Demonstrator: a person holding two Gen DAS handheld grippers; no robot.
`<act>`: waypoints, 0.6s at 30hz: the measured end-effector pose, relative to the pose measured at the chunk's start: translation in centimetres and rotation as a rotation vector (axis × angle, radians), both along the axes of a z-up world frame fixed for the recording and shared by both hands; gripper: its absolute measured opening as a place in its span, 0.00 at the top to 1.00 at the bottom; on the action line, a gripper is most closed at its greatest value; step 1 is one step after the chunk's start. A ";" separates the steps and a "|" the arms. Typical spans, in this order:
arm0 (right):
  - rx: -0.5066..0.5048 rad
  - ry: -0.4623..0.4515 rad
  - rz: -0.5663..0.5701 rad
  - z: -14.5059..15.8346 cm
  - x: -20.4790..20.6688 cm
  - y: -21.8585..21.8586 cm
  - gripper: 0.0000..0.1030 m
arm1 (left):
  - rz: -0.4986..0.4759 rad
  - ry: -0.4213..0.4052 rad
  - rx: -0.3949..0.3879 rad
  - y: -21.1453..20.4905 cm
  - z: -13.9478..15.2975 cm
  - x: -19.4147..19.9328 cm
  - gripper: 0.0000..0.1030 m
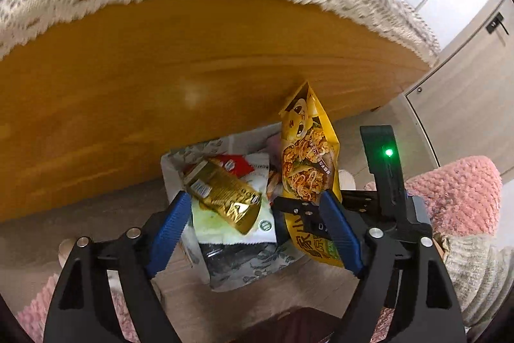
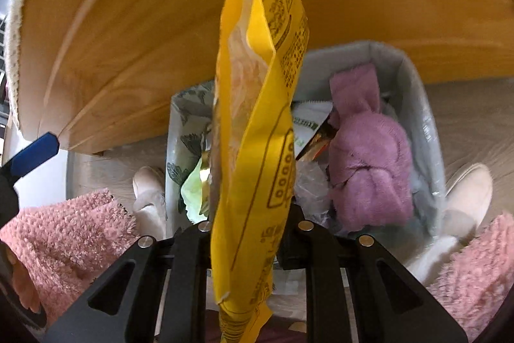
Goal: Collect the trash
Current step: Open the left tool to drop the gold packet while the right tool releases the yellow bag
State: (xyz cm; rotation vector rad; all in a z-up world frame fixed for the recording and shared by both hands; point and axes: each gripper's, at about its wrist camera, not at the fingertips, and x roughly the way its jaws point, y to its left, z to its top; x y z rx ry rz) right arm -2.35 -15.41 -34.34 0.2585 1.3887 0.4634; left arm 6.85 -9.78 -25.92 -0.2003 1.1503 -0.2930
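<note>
So the bin point(image 1: 205, 150) is the thing to steer by here, a soft printed one sitting on the floor right against the wooden bed frame point(image 1: 160, 69). The left gripper point(image 1: 257, 214) is hanging over it with the jaws spread wide and nothing pinched between them; a gold wrapper point(image 1: 225, 198) lies on top of the pile inside the bin, between those blue pads but not touched by them.

The right gripper point(image 2: 249, 233) has its jaws nearly closed on a tall yellow snack bag point(image 2: 257, 118), clamped near the bag's lower end so most of it stands up over the bin. A purple cloth point(image 2: 369, 156) takes up the far side of the bin.

If I were doing this drop, I'd get the bag's free end tipped over the middle of the bin before letting go. It's long and floppy, so released upright it'll probably flop over the rim toward the pink slippers point(image 2: 64, 230).
</note>
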 end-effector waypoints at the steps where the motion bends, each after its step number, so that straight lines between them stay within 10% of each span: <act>1: 0.000 0.021 -0.004 -0.6 0.2 0.0 0.83 | 0.008 0.017 0.001 0.1 -0.3 0.1 0.19; 8: -0.020 0.109 -0.038 -3.5 1.1 -0.8 0.80 | 0.024 0.074 -0.012 0.7 -1.5 0.6 0.19; 12: -0.031 0.111 -0.083 -2.2 1.0 -1.5 0.43 | 0.030 0.089 -0.012 0.6 -1.7 1.1 0.19; 18: -0.079 -0.033 -0.080 2.0 0.4 -2.0 0.20 | 0.038 0.099 -0.027 0.6 -1.9 1.1 0.19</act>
